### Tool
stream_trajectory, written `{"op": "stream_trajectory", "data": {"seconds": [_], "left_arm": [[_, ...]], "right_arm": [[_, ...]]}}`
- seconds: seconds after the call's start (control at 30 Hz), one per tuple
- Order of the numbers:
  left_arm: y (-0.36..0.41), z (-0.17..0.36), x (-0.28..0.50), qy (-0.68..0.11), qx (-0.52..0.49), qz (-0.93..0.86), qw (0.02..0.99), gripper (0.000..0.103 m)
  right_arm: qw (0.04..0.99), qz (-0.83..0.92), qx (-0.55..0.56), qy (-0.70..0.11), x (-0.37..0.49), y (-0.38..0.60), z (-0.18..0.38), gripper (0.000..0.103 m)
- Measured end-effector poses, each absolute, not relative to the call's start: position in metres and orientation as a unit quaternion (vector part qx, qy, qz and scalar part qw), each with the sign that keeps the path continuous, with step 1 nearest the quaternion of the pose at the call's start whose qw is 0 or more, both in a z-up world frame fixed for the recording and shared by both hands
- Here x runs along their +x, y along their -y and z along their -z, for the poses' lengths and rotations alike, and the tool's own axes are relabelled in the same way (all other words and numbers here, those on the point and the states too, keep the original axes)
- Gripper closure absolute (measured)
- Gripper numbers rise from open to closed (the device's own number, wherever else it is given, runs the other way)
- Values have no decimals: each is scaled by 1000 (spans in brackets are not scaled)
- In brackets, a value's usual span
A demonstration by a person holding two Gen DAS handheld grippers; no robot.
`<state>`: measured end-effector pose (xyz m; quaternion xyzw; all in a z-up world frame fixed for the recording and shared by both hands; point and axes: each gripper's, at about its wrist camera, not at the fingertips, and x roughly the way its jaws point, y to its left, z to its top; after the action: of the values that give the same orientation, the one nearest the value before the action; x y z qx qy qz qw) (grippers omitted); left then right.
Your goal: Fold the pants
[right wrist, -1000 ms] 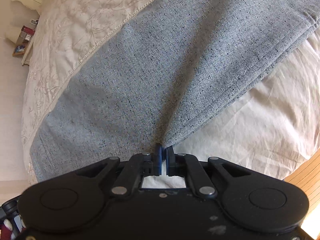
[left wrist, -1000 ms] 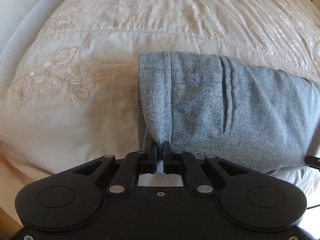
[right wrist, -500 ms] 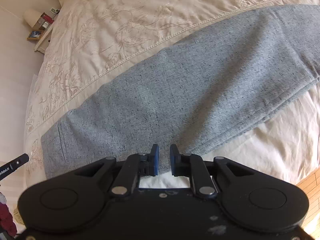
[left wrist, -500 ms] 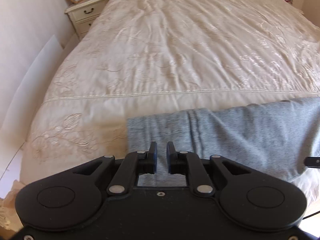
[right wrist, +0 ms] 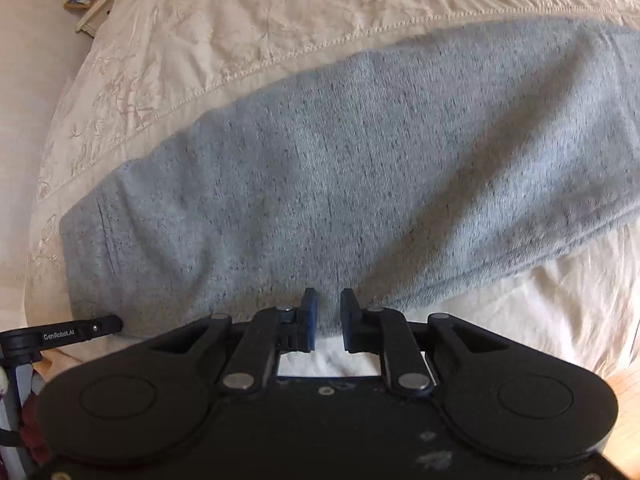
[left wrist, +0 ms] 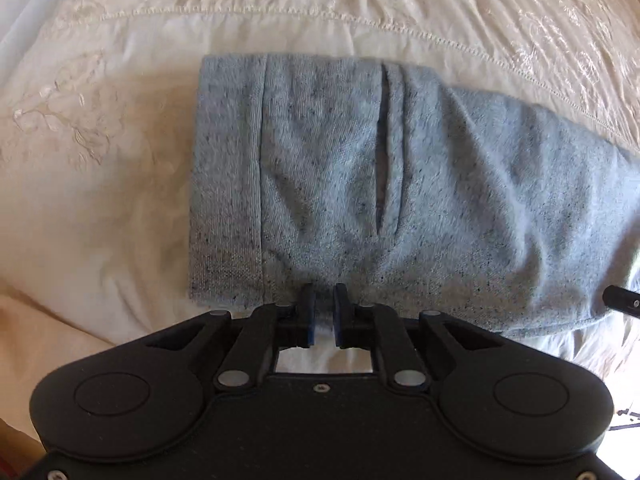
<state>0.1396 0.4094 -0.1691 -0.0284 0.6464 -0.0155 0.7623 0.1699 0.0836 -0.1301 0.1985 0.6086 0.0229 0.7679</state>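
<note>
Left wrist view shows the bed (left wrist: 120, 208) under its cream embroidered cover, and on it, along its near edge, the grey pants (left wrist: 400, 184) lying flat and doubled lengthwise, leg on leg by the look of it, waistband end toward the cover's embroidered flowers and a pocket slit just beyond the band. That lengthwise fold looks done; the crosswise folds appear still to come. The left gripper (left wrist: 323, 312) hangs over the pants' near edge, jaws narrowly apart, gripping nothing. The right gripper (right wrist: 328, 316), further along that edge, has its jaws opening, cloth beneath them but not pinched.
</note>
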Motion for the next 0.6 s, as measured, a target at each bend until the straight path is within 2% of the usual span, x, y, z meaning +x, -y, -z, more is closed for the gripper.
{"op": "stream_trajectory", "data": {"seconds": [0.17, 0.27, 0.43, 0.6], "left_arm": [[-398, 137, 159, -588, -33, 6, 808, 85], [-399, 152, 174, -597, -58, -18, 800, 85], [-401, 205, 173, -637, -37, -40, 769, 86], [-400, 210, 165, -626, -32, -37, 778, 86]], "right_arm": [[795, -51, 181, -577, 234, -81, 117, 82], [803, -74, 154, -571, 280, -96, 125, 82], [796, -115, 109, -584, 333, -126, 145, 82], [773, -141, 84, -612, 351, -146, 167, 81]]}}
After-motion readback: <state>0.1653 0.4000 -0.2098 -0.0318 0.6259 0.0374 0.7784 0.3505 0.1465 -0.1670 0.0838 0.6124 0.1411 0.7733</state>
